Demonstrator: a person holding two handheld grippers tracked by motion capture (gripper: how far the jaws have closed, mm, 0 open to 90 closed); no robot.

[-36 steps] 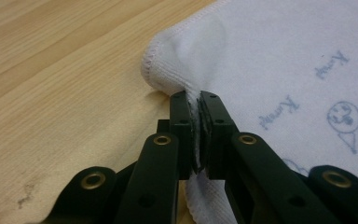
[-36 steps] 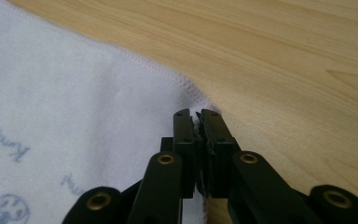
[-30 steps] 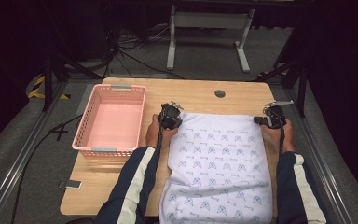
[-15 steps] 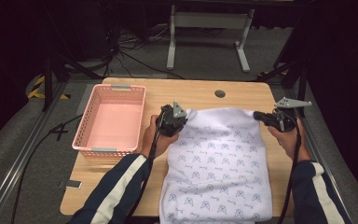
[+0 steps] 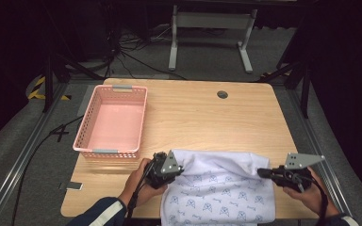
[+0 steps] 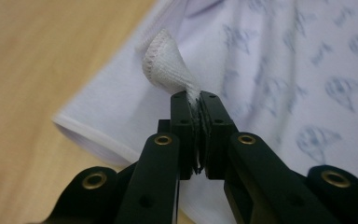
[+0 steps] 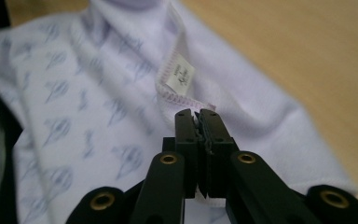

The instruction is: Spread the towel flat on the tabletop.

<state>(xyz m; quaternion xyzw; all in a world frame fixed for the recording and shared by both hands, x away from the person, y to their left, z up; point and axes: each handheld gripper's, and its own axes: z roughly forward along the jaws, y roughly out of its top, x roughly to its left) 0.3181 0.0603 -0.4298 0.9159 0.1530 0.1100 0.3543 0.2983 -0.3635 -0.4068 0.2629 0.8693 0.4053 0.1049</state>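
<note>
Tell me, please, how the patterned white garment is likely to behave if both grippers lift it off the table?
The garment would probably sag between the left gripper and right gripper: the pinched hem already bunches and folds. It looks thin, so likely light. Its knit edge seems unlikely to slip from shut jaws.

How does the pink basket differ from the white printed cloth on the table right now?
The pink basket is rigid, plain and empty; the cloth is soft, white with a small blue print. The basket stands free at the table's left, while the cloth is folded over at the near edge, pinched by the left gripper and right gripper. Both rest on the wooden table.
</note>
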